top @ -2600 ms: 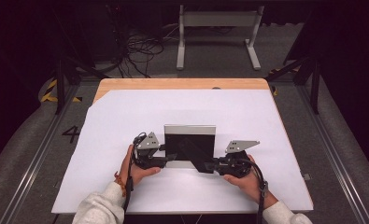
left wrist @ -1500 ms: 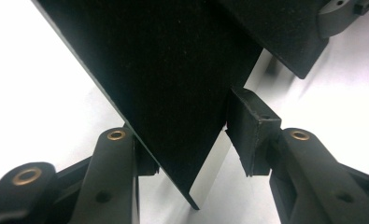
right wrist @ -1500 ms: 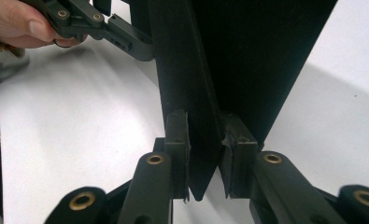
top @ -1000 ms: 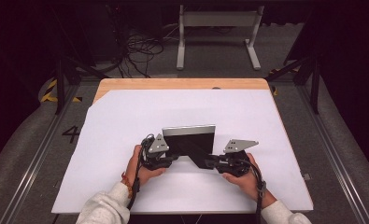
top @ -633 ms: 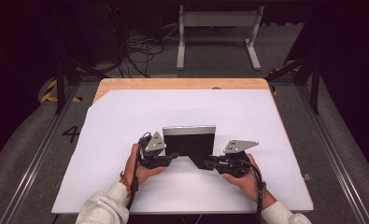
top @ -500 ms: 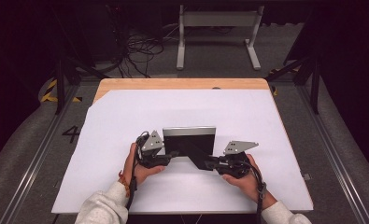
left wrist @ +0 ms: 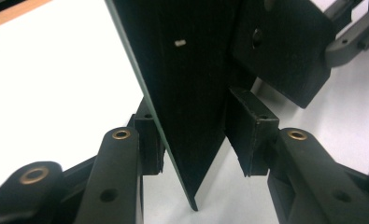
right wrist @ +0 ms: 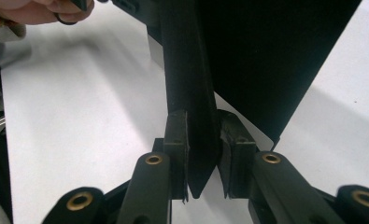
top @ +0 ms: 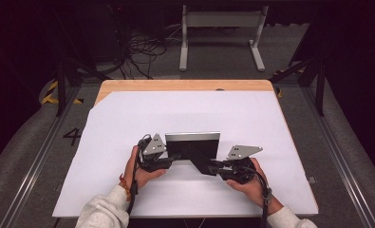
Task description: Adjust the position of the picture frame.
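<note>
Gripper jaws of the left gripper are set around the lower edge of a black picture frame. In the left gripper view one pad lies against the frame's edge while a slim gap is seen at the other pad, so no firm pinch can be claimed; the jaws have just been closing after a brief widening, with the frame's board between them. The right gripper is pressed onto the frame's back stand, which is pinched between both pads.

The frame is seen upright near the front middle of the white sheet that covers the worktop, its back turned toward the person, with a hand at its left side and the other hand at its right.

As a judgement, the stand is being swung out so that the frame can be stood alone. Partly done: the stand appears already angled away from the back. Left to do: seating the stand fully, releasing both grips, and checking that the frame stays up.
</note>
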A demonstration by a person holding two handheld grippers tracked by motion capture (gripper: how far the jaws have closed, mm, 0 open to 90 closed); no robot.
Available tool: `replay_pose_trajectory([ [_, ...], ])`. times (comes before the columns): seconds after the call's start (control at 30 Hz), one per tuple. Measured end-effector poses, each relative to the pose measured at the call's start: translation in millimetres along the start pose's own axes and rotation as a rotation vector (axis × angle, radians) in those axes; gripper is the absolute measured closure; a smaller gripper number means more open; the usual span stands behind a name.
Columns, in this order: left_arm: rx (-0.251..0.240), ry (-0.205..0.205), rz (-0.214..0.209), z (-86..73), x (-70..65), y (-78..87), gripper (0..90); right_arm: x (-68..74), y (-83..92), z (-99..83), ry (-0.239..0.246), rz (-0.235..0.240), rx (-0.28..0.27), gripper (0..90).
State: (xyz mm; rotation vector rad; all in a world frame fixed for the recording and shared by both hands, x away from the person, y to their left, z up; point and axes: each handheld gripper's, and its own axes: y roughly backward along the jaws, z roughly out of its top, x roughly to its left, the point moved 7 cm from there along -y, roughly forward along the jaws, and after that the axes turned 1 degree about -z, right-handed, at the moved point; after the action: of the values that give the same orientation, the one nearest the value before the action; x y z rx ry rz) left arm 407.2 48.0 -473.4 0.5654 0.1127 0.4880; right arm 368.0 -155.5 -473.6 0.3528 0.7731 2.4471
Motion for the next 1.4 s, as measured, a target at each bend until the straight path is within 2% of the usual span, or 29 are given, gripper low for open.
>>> replay_pose_trajectory([
  [0.17, 0.051, -0.023, -0.006, -9.4, 0.1, -5.4, 59.5, 0.2, 0.8, 0.0, 0.004, -0.005, -0.001, 79.6],
  [0.27, 0.070, -0.009, -0.024, -16.3, 0.4, -9.5, 59.9, 0.6, 1.4, 0.5, 0.003, -0.001, -0.004, 79.6],
  [0.4, 0.069, -0.027, -0.043, -20.5, -0.5, -12.2, 62.8, 1.4, 1.4, 0.2, 0.005, 0.000, -0.003, 79.9],
  [0.73, 0.081, -0.082, 0.023, -19.3, -0.8, -13.2, 60.7, 3.0, 1.4, -0.4, 0.012, 0.003, 0.000, 80.8],
  [0.87, 0.072, -0.083, 0.052, -18.2, 1.1, -15.9, 60.7, 3.1, 0.7, -0.5, 0.016, -0.002, 0.000, 81.3],
  [1.1, 0.069, -0.091, 0.067, -18.0, 1.6, -16.7, 60.5, 3.4, 0.1, -1.1, 0.011, -0.003, 0.001, 81.9],
  [1.4, 0.075, -0.100, 0.093, -18.0, 3.9, -16.7, 60.6, 8.9, -1.4, -2.0, 0.036, 0.005, 0.013, 83.1],
])
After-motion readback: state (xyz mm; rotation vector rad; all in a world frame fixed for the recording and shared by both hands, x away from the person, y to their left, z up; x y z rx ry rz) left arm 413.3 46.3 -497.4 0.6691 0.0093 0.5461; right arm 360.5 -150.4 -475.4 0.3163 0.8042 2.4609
